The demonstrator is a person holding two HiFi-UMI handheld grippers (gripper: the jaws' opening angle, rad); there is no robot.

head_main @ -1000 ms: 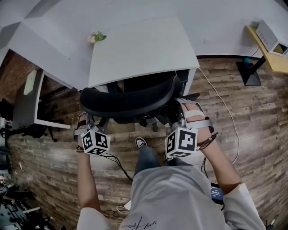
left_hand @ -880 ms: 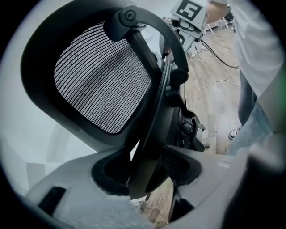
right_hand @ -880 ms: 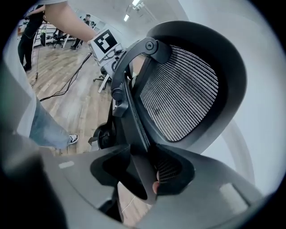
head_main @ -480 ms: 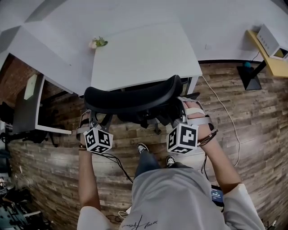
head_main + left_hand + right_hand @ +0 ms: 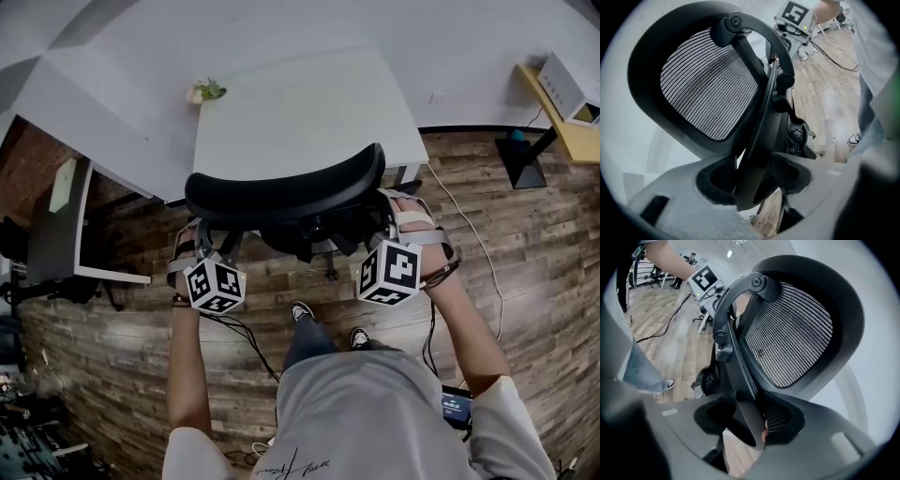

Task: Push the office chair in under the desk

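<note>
The black office chair (image 5: 281,192) stands at the front edge of the white desk (image 5: 300,112), its seat mostly hidden under the desktop. My left gripper (image 5: 202,246) is at the left edge of the backrest and my right gripper (image 5: 380,230) at the right edge. In the left gripper view the chair's mesh back (image 5: 708,84) fills the picture, and my left gripper (image 5: 752,183) is shut on the black frame strut. In the right gripper view my right gripper (image 5: 750,420) is shut the same way on the frame beside the mesh (image 5: 787,333).
A small plant (image 5: 204,91) sits at the desk's far left corner. Cables (image 5: 244,337) trail over the wooden floor by the person's feet (image 5: 300,309). Another desk (image 5: 56,216) stands at the left; a yellow shelf (image 5: 562,103) and black stand (image 5: 520,150) at the right.
The chair and both grippers have moved toward the desk together. The backrest now lies closer to the desk's front edge and more of the seat is under it.
</note>
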